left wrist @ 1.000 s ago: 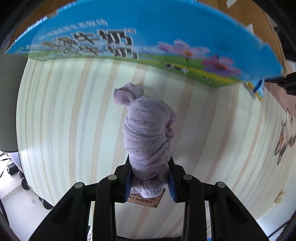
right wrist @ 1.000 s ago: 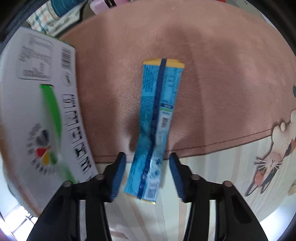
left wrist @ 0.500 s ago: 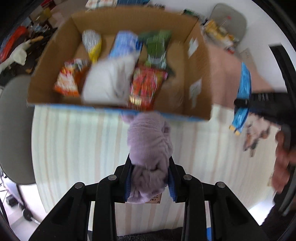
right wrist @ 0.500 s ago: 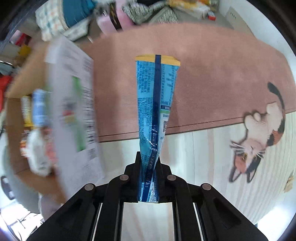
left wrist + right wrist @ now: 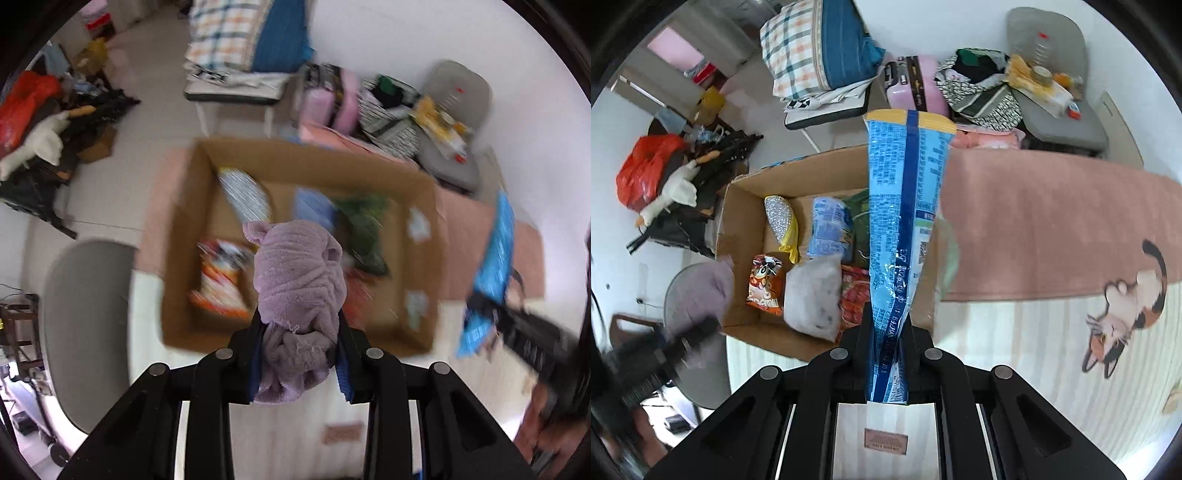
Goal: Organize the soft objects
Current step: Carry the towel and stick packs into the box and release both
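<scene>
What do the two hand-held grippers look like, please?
The left hand-held gripper and the right hand-held gripper look alike: matte black angular linkage arms joined by round silver pivot pins, with ribbed blue pads lining the fingers. No cables or sleeves are clearly visible.

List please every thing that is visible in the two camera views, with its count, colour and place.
towel: one, lilac, rolled, clamped in the left gripper
packet: one, blue, long, clamped in the right gripper
cardboard box: one, brown, open, on the mat
snack bags: several, orange, red, green, blue, inside the box
mat: one, pink with striped cream part and cat picture
chairs: at least two, grey, piled with things
checked bedding: one pile, behind the box
left gripper: black, shut
right gripper: black, shut
</scene>
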Tool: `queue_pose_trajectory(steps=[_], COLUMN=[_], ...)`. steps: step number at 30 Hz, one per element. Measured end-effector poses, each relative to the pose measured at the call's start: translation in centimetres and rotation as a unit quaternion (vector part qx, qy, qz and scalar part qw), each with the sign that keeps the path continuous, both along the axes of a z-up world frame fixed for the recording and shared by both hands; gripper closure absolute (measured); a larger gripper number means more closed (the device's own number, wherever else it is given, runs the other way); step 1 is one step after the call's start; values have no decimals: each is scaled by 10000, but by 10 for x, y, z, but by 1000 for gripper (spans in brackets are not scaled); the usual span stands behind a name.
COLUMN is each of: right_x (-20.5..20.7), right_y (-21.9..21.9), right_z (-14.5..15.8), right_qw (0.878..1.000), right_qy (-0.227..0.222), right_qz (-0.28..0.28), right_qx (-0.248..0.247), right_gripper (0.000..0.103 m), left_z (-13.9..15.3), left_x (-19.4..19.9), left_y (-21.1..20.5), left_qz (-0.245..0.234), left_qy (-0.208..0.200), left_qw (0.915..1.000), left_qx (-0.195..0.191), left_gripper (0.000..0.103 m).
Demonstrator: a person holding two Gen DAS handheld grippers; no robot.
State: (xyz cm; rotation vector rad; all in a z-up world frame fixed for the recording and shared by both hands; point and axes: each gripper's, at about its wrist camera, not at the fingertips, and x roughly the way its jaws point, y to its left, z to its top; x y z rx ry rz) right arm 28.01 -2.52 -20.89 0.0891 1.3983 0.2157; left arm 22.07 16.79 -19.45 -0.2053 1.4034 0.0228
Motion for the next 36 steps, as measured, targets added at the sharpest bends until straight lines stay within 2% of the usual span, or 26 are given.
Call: queue_pose_trajectory(steps=[7, 10, 12, 15, 18, 19, 20, 21, 22, 24, 26, 28, 30, 32, 33, 35, 36], right_x=[22, 26, 29, 35, 42, 43, 43, 44, 44, 43, 43, 43, 43, 43, 43, 40, 38], right_y=[36, 45, 47, 50, 53, 53, 53, 52, 50, 48, 46, 46, 45, 46, 46, 50, 50], right_z=[-63, -83, -95, -111, -134, -138, -140, -140, -139, -137, -134, -130, -128, -123, -120, -118, -117], right_qw=[9979, 9959, 9943, 9914, 9854, 9836, 9825, 9832, 9852, 9865, 9878, 9880, 9885, 9891, 9896, 9902, 9909], right_qy=[361, 484, 556, 613, 899, 932, 948, 964, 964, 946, 939, 922, 918, 901, 864, 862, 875], right_qz=[128, 208, 216, 245, 323, 321, 318, 273, 217, 127, 79, 77, 58, 61, 69, 77, 82], right_qx=[-513, -741, -879, -1130, -1411, -1512, -1569, -1528, -1403, -1334, -1236, -1237, -1204, -1161, -1146, -1093, -1021], right_gripper=[93, 93, 93, 93, 90, 83, 66, 54, 39, 38, 38, 38, 35, 20, 17, 3, 0], left_z=[-63, -91, -107, -126, -149, -153, -155, -156, -156, -153, -151, -147, -142, -135, -132, -123, -118], left_x=[78, 95, 103, 111, 119, 120, 121, 122, 123, 124, 124, 123, 122, 119, 117, 111, 105], left_y=[36, 36, 35, 36, 39, 42, 43, 44, 44, 45, 46, 46, 43, 39, 37, 31, 28], left_qz=[-168, -317, -391, -396, -298, -216, -183, -156, -158, -140, -116, -104, -114, -181, -211, -275, -303], left_qy=[750, 1053, 1271, 1454, 1735, 1780, 1810, 1802, 1766, 1628, 1597, 1538, 1461, 1359, 1314, 1165, 1076], left_qw=[9963, 9923, 9896, 9869, 9827, 9825, 9823, 9827, 9834, 9858, 9866, 9877, 9887, 9899, 9904, 9918, 9927], left_qx=[389, 567, 542, 583, 571, 513, 452, 408, 390, 394, 302, 269, 311, 374, 378, 444, 463], left_gripper=[74, 74, 74, 71, 69, 67, 65, 56, 39, 23, 20, 10, 8, 8, 8, 3, 1])
